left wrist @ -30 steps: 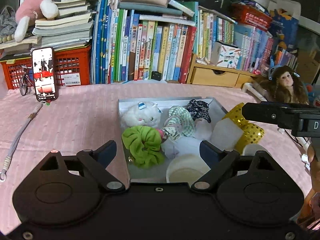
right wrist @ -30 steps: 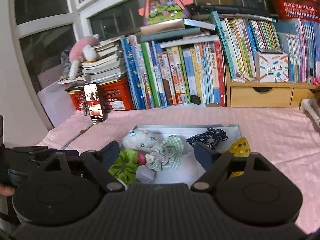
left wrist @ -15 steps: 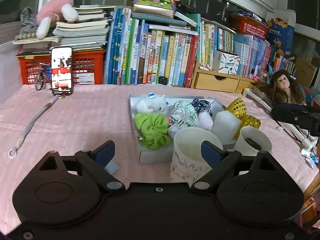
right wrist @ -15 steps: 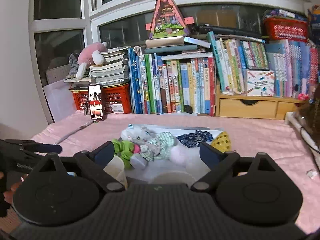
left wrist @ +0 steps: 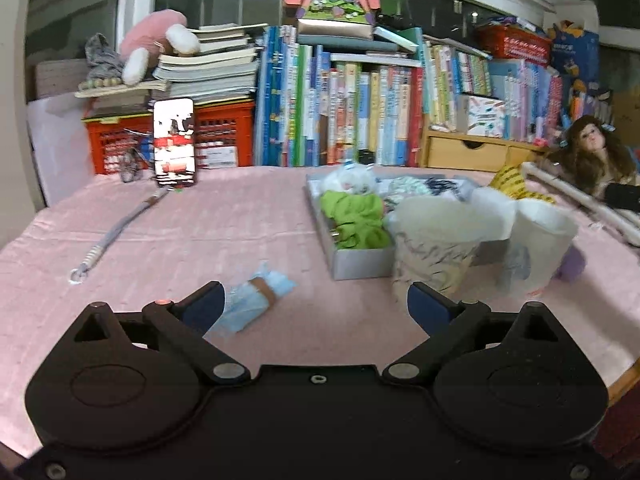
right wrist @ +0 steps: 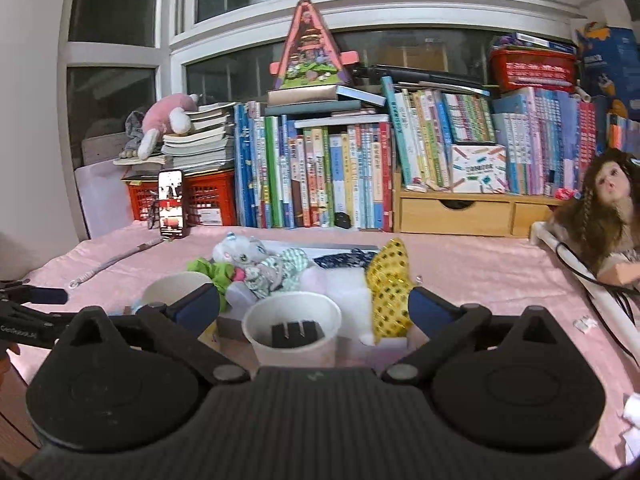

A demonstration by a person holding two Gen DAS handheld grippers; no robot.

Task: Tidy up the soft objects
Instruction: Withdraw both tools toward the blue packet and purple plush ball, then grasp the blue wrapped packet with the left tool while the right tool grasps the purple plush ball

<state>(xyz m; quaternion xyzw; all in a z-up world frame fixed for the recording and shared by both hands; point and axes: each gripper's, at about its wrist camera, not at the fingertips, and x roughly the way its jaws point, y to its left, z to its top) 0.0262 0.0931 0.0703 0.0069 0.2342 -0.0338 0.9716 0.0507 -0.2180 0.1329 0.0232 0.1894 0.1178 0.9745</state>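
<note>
While both grippers are held low over the pink tablecloth (left wrist: pixel 240 216), nothing is gripped in either one. The left gripper (left wrist: pixel 316 304) is spread wide, its jaws have just been opening, and only bare cloth is seen between them. A small blue bundle (left wrist: pixel 256 300) with a brown band lies just beside its left finger, not held. The right gripper (right wrist: pixel 314 306) is spread wide too, its jaws have just been opening, and a white cup (right wrist: pixel 292 338) with a small dark thing inside stands between the fingers without being pressed. The soft things are kept together in a grey tray (left wrist: pixel 360 262) near the middle of the table: a green scrunchie (left wrist: pixel 356 220) at the near left, a white plush toy (right wrist: pixel 240 250) behind it, a checked cloth piece (right wrist: pixel 280 270) and a dark patterned one (right wrist: pixel 344 260) farther right. A shiny yellow spotted piece (right wrist: pixel 390 288) leans at the right edge of the tray. A second cup (left wrist: pixel 436 244) stands at the tray's near side, likely as a place for sorting. The blue bundle is probably left out because it has not yet been put away.
</note>
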